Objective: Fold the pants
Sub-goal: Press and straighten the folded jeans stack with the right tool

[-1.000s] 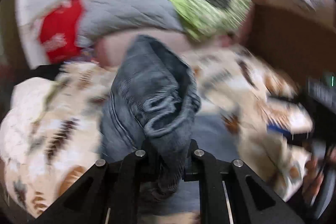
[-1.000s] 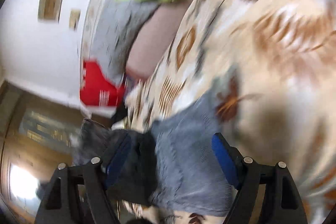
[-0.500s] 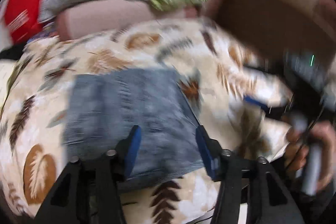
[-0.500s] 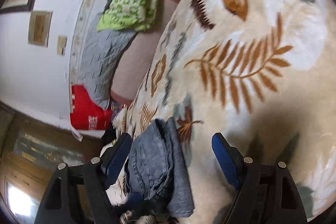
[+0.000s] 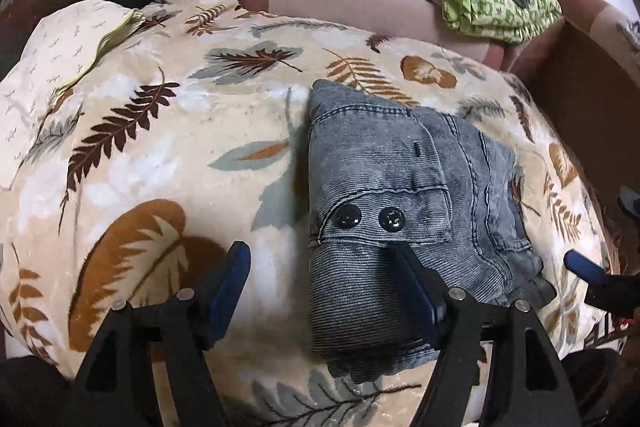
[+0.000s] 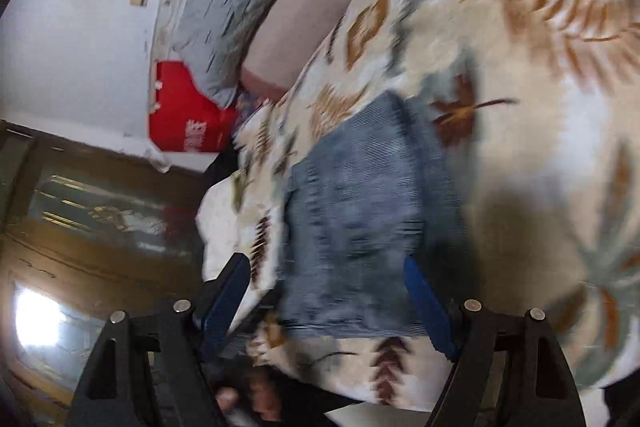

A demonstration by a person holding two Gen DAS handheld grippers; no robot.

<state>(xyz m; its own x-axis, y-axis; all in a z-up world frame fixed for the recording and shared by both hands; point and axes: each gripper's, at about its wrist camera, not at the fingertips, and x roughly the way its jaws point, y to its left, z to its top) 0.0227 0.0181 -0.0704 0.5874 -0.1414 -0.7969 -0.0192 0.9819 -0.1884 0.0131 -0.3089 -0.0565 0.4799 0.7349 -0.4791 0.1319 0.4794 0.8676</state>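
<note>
A: The pants (image 5: 404,203) look folded into a compact bundle on the blanket (image 5: 152,155). What's the step now?

B: Letting go and backing off, I'd judge. The left gripper (image 5: 324,291) has its jaws opening, and nothing is pinched between them. To do it well, lift clear without snagging the denim, so the top layer with the two snaps (image 5: 370,218) stays flat.

A: And the right gripper (image 6: 328,295)?

B: Wide apart too, holding nothing. Its view is blurred, but the bundle shows beyond the gap, not gripped.

A: Where do the pants sit relative to the left one?

B: Just ahead and to the right. The right finger overlaps the near edge of the bundle; the left finger is over bare blanket. Whether it touches cloth, I cannot tell.
</note>
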